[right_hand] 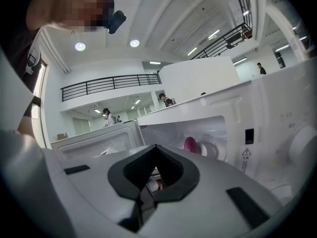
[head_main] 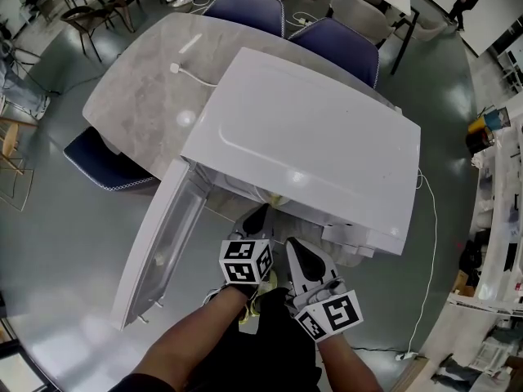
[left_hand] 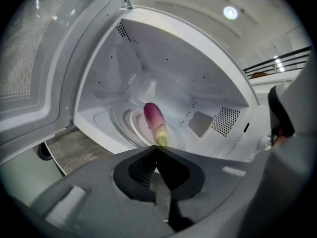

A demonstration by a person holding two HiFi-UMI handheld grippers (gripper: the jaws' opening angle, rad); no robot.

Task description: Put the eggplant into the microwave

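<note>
Left gripper (left_hand: 157, 148): clenched on nothing, tips at the mouth of the microwave (head_main: 310, 137). Right gripper (right_hand: 155, 147): likewise closed and empty, just outside the microwave. Eggplant (left_hand: 154, 120): lies on the plate (left_hand: 130, 127) inside the microwave, apparently free of both. Placing looks done; leaves only the microwave door (head_main: 163, 235), hanging wide open.

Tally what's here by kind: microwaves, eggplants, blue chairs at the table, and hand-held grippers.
microwave: 1
eggplant: 1
blue chairs: 3
hand-held grippers: 2
Total: 7
</note>
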